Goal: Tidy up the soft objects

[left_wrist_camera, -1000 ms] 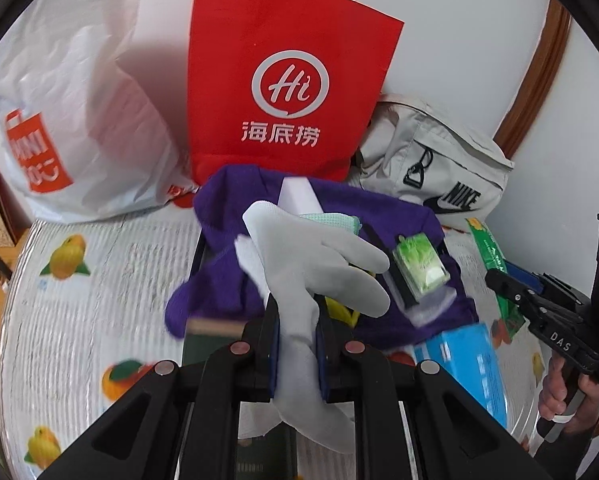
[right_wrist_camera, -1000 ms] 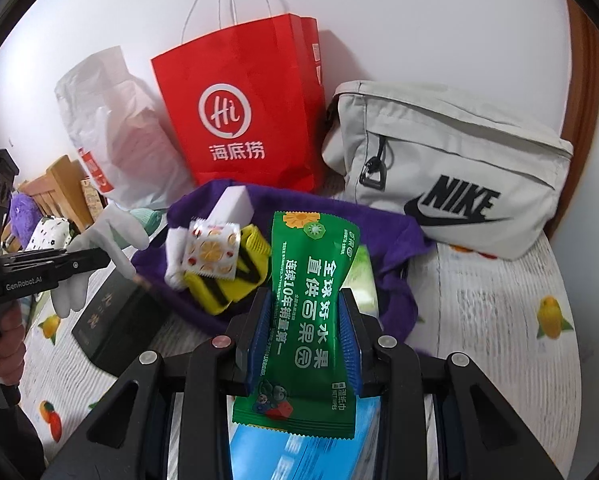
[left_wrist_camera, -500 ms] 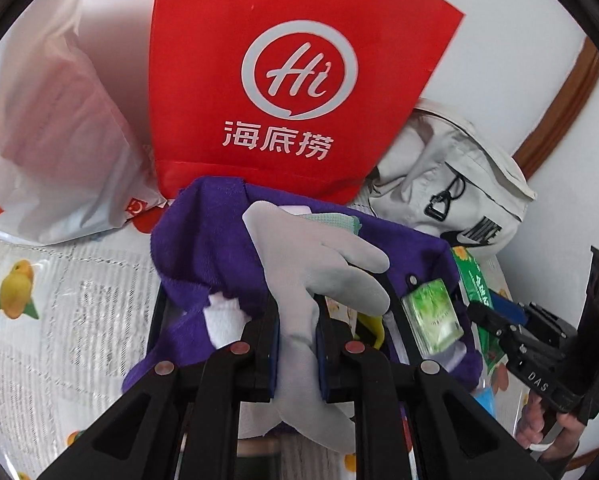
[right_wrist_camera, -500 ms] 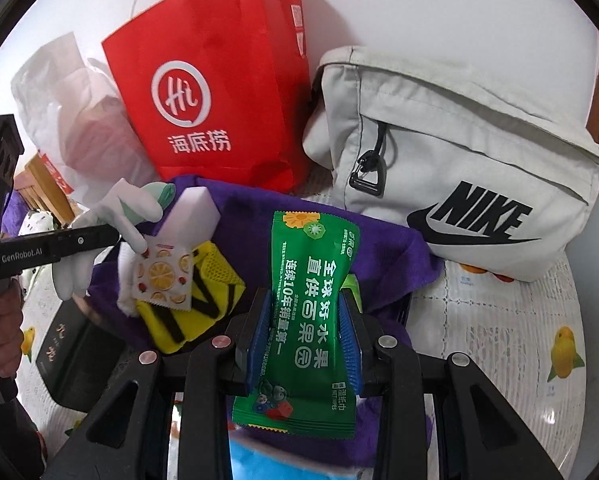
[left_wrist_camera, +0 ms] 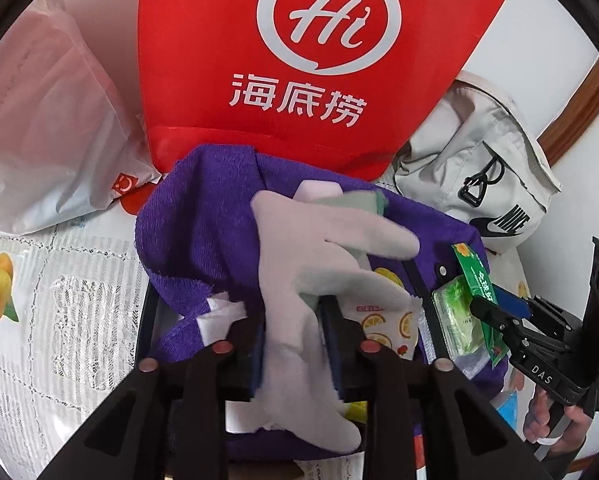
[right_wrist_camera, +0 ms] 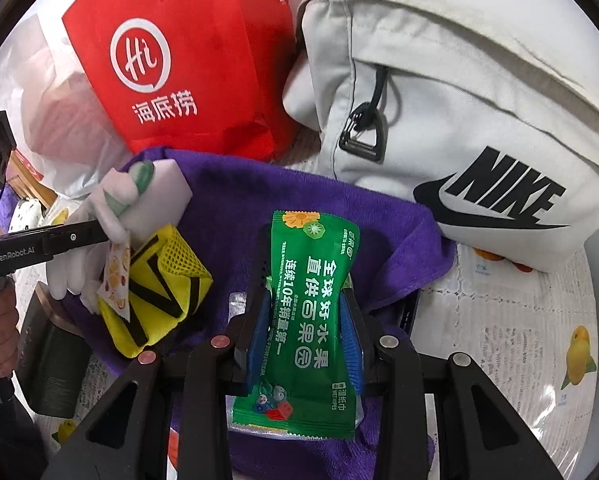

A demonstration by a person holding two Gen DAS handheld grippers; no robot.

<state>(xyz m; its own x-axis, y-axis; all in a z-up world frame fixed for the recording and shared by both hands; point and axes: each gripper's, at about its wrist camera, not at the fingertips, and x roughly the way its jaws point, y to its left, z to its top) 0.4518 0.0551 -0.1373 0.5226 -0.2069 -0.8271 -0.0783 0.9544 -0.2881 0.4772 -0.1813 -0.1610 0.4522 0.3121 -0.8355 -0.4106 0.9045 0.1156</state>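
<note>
The left claw, its jaws just easing apart around the white glove, and the right claw, pinching the green wipes packet, hovered over the purple towel just ahead; both items seemingly needed dropping there next.

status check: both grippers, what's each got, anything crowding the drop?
Left gripper jaws just opening, white glove between them. Right gripper shut on green wipes pack. Purple towel pile below already crowded.
</note>
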